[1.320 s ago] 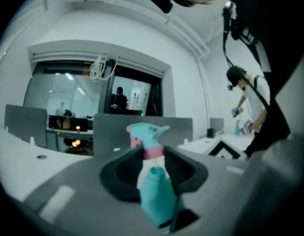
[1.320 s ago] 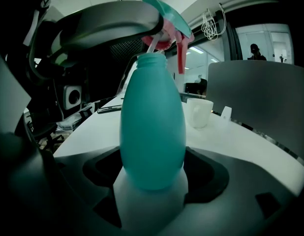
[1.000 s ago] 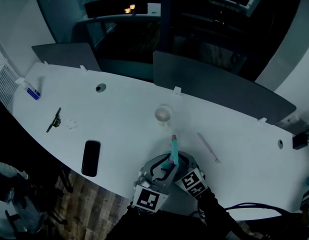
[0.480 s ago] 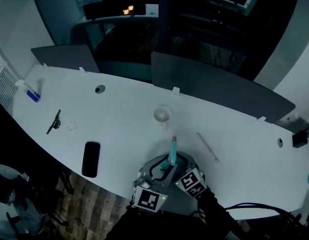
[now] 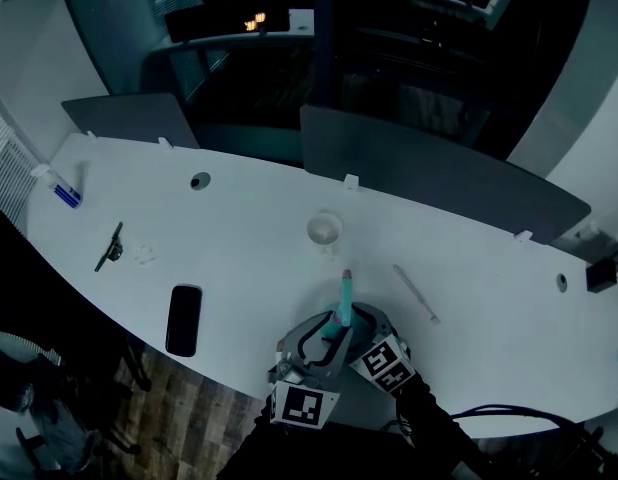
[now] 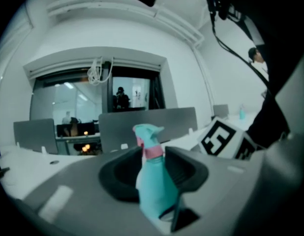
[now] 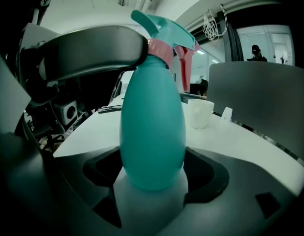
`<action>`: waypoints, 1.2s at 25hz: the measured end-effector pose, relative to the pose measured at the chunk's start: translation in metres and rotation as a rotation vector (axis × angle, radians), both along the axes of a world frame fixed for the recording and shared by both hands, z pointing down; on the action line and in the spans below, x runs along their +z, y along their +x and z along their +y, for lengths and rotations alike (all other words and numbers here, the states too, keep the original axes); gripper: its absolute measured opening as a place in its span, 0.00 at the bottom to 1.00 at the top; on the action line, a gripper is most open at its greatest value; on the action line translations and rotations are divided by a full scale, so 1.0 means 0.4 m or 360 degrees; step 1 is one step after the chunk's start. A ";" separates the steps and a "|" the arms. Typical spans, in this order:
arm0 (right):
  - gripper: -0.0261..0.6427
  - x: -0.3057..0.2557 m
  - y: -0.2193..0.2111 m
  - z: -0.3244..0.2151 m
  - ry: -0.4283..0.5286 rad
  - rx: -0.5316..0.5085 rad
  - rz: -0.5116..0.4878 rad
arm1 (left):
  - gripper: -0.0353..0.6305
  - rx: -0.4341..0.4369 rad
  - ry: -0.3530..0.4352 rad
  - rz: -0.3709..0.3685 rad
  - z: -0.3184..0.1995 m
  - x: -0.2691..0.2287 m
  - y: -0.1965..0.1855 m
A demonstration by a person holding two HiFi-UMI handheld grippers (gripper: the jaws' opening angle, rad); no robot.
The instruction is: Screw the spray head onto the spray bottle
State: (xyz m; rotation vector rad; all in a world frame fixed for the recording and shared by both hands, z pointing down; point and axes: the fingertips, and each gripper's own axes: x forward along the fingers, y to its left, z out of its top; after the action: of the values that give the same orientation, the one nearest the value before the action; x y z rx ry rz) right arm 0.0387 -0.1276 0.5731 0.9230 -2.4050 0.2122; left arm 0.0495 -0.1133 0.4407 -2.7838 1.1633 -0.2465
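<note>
- a white curved bench (image 5: 239,258) is seen from above, backed by grey dividers (image 5: 429,173); wooden floor (image 5: 179,408) shows below its near edge, and the room beyond is dark.
- a white cup (image 5: 325,230) stands mid-bench, with a black phone (image 5: 182,319) lying flat near the front edge to the left and a slim pale stick (image 5: 417,294) to the right.
- a small dark object (image 5: 109,245) and a blue-tipped item (image 5: 65,191) at the far left are too small to be identified.
- the teal spray bottle (image 7: 152,127) is held upright at the near edge of the bench. its base is hidden, so whether it rests on the bench cannot be told.
- the right gripper (image 7: 153,176) is angled downward, and the lower body of the bottle is grasped between its fingers.
- the left gripper (image 6: 152,162) is held nearly level and close beside the right one. its fingers (image 6: 117,173) have just been eased apart a little, yet the pink collar (image 7: 159,50) of the spray head (image 7: 167,28) is met on both sides by them.
</note>
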 end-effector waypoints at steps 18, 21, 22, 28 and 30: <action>0.61 -0.001 -0.006 0.002 0.0027 -0.0033 0.0024 | 0.29 0.0071 -0.0090 -0.0142 -0.025 0.011 0.038; 0.61 0.002 -0.011 0.005 0.0034 -0.0059 0.0030 | 0.29 0.0026 0.0013 -0.0061 -0.018 0.005 0.028; 0.61 0.002 -0.012 0.006 0.0035 -0.0063 0.0030 | 0.29 0.0011 0.0042 -0.0025 -0.017 0.001 0.026; 0.61 0.001 -0.012 0.004 0.0006 -0.0052 0.0009 | 0.29 -0.0037 0.0006 0.0133 -0.018 0.013 0.018; 0.61 0.002 -0.012 0.005 0.0000 -0.0047 0.0002 | 0.29 -0.0033 -0.0025 0.0120 -0.015 0.019 0.012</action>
State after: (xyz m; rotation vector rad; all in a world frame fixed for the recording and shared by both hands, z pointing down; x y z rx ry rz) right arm 0.0339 -0.1257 0.5739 0.8870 -2.4158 0.2009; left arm 0.0545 -0.1192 0.4482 -2.8189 1.2127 -0.1542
